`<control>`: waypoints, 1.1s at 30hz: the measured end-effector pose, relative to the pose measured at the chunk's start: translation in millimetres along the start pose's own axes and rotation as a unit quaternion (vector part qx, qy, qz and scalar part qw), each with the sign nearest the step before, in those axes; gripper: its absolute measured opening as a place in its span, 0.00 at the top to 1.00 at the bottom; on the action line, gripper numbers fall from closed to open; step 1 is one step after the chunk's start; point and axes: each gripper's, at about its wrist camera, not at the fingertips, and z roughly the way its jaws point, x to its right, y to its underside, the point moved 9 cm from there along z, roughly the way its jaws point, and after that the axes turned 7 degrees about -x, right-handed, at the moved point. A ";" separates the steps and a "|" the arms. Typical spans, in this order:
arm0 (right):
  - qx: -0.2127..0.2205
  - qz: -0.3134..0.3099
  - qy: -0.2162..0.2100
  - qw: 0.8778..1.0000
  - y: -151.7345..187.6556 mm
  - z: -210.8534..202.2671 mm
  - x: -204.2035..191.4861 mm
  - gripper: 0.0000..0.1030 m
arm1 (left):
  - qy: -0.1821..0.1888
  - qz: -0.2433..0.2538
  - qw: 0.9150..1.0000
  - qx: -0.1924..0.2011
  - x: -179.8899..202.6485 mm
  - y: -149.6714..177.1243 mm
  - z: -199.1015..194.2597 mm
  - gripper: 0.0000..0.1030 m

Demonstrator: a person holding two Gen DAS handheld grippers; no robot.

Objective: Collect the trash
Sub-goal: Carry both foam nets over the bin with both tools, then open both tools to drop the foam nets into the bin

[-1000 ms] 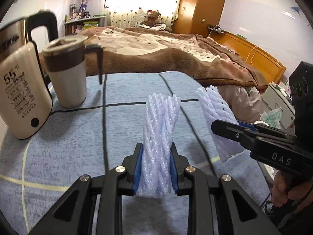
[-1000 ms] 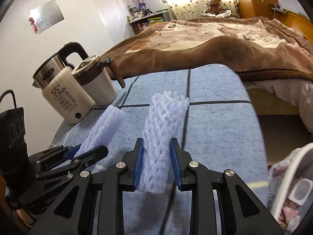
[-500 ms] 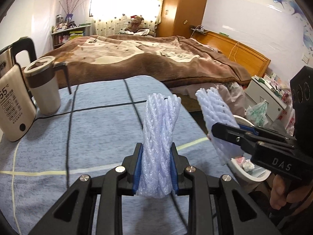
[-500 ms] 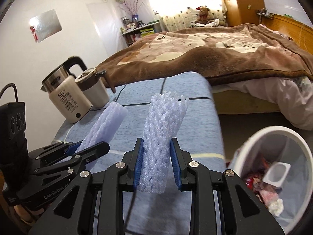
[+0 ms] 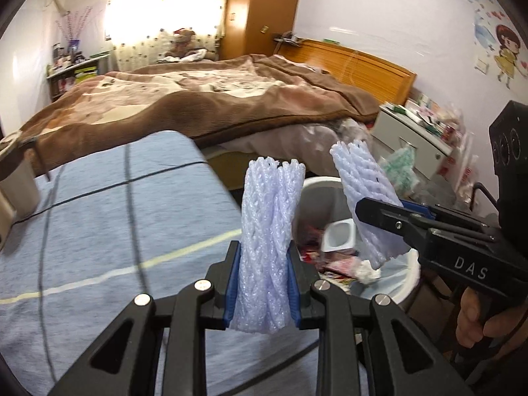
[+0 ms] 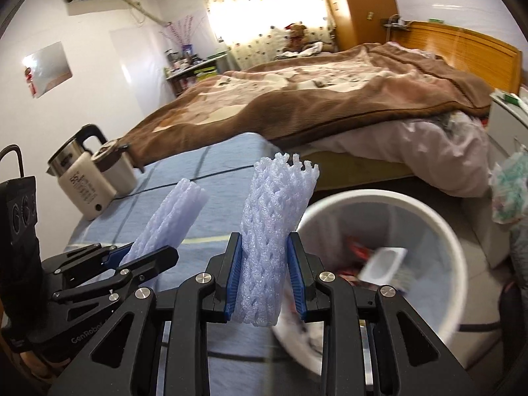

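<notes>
Bed (image 5: 211, 99) filling background. Surface (image 5: 99, 231) lying lower left, kettle (image 6: 82, 184) blurred. Bin (image 6: 425, 231) sitting below right, contents smeared. Left gripper (image 5: 264, 280) jaws clenching foam net (image 5: 270, 224); right gripper (image 6: 262, 280) jaws clenching second net (image 6: 274, 224), both hanging near bin.

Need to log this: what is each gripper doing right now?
Left gripper: shut on a foam net sleeve.
Right gripper: shut on another foam net sleeve.
</notes>
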 end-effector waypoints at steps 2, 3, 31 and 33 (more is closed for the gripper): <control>0.001 0.006 0.007 1.000 3.2 -6.8 15.0 0.73 | 0.003 0.011 1.000 -0.003 16.3 -0.8 6.7 0.74; 0.003 0.010 0.010 1.000 4.6 -10.3 22.2 0.73 | 0.005 0.016 1.000 -0.003 23.7 -0.8 9.3 0.74; -0.080 0.057 0.081 0.992 44.9 31.1 144.5 0.69 | 0.027 0.025 0.996 -0.086 95.7 12.4 97.7 0.72; -0.084 0.054 0.092 0.991 46.6 34.8 148.2 0.69 | 0.026 0.024 0.995 -0.089 94.8 12.9 100.3 0.71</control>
